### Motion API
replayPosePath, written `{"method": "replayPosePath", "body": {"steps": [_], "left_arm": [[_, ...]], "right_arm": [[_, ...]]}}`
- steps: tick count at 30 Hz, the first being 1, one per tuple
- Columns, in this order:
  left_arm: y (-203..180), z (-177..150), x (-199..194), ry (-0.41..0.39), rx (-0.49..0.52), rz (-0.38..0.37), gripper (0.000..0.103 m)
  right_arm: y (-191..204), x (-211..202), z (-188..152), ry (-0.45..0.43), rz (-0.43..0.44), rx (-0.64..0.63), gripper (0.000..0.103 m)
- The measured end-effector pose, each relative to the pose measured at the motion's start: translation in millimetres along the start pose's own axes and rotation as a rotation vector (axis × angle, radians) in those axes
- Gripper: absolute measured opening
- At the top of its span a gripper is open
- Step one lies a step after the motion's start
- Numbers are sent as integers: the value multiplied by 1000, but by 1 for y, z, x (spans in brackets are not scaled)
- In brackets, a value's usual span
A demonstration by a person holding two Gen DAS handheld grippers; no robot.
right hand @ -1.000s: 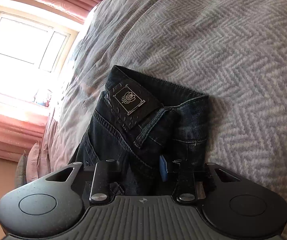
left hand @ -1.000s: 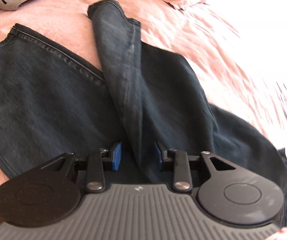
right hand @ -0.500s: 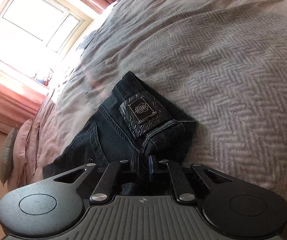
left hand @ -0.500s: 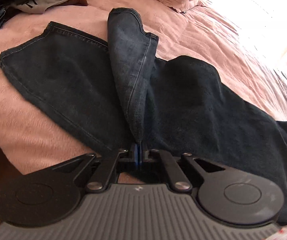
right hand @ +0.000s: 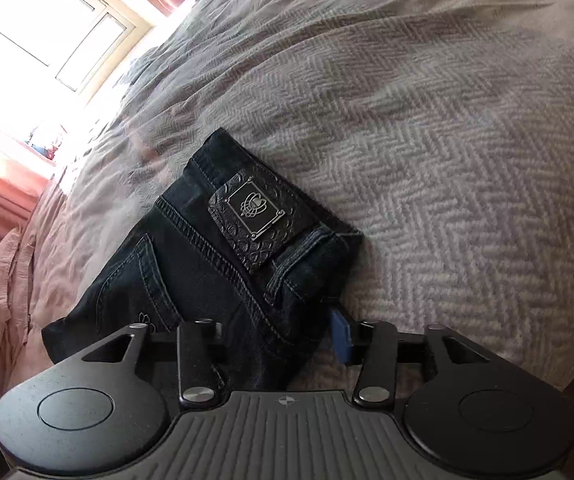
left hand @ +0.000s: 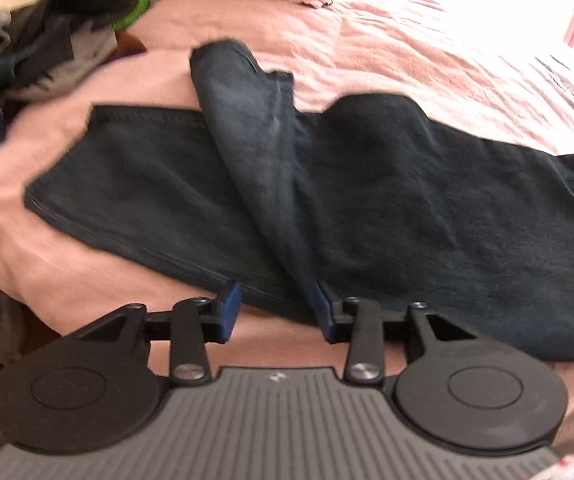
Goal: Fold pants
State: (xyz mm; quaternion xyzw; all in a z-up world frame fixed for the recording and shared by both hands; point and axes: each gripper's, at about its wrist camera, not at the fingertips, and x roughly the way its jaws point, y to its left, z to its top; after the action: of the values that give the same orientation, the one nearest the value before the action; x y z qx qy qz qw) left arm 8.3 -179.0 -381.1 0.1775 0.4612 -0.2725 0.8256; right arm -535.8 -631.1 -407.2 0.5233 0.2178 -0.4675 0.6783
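In the left wrist view, the dark jeans [left hand: 387, 208] lie across the middle of the frame on a pink bedspread [left hand: 387, 52], one leg [left hand: 255, 152] folded over toward the upper centre. The left gripper [left hand: 277, 312] stands wide at the near hem, gripping nothing. A clothes pile [left hand: 39, 52] crowds the upper left; bare bedspread lies upper right. In the right wrist view, the right gripper [right hand: 275, 344] is spread wide around the waistband [right hand: 287, 240], below its leather patch [right hand: 255, 208]. A grey herringbone blanket [right hand: 447, 120] fills the right, with a window [right hand: 43, 28] upper left.
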Motion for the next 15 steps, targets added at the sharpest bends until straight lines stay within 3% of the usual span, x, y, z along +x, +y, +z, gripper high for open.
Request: {"method": "replayPosePath", "body": {"steps": [4,6,9,11,15], "left_arm": [[-3,49,5,-61,86,65,38],[-20,82,27,-94,157,117,42],[-47,127,67,-123,238,133,44],[-59,150,96,-110,249,117,45],[-73,171,153,-57,309,203,45]], "right_arm": [[1,-15,10,-68,-75,11,46],[2,-12,12,-70,-81,36,46],[7,-2,8,-55,-89,64,46],[12,3,2,-57,-113,54,46],[15,10,-9,-52,-127,67,46]]}}
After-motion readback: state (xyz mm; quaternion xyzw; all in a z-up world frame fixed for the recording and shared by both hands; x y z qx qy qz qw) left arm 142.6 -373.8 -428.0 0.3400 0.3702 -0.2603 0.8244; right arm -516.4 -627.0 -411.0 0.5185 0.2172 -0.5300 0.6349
